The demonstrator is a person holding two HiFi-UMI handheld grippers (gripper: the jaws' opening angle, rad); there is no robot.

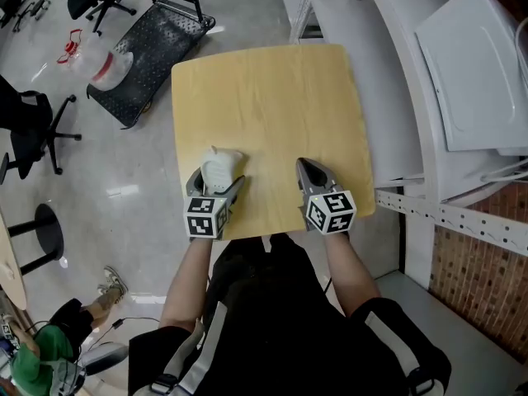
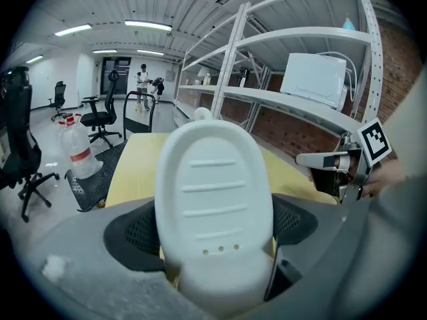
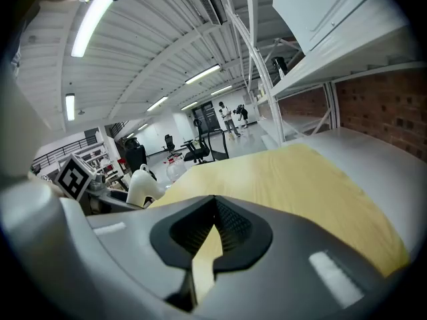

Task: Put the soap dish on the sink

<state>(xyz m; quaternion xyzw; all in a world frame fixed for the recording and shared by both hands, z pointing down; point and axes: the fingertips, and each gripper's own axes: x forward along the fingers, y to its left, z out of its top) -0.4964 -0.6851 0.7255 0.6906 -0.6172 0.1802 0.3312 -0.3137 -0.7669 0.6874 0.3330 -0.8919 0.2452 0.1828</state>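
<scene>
A shiny grey floor (image 1: 124,196) fills the left of the head view. Along the right runs a white metal rack (image 1: 388,73), with a white boxy appliance (image 1: 474,73) on 1 of its shelves and a brick wall (image 1: 478,246) behind it. Just beside the rack stands a square table (image 1: 272,114) with a pale wooden top. Beyond the table's far left corner a black mesh cart (image 1: 148,52) sits on the floor, a large water bottle (image 1: 107,68) lies against it, and a black office chair (image 1: 29,130) stands further left.

The person stands at the table's near edge, both forearms reaching over it. The left gripper (image 1: 215,184) is over the near left part of the tabletop, and its jaws are clamped on the lower sides of the soap dish (image 2: 215,199). The dish is white and oval, with 4 raised ribs and 3 small holes on the face turned toward the camera; it stands up on end between the jaws, its top well past their tips. The right gripper (image 1: 312,170) is level with the left 1, near it but apart. Its jaws are closed tip to tip with nothing between them.
</scene>
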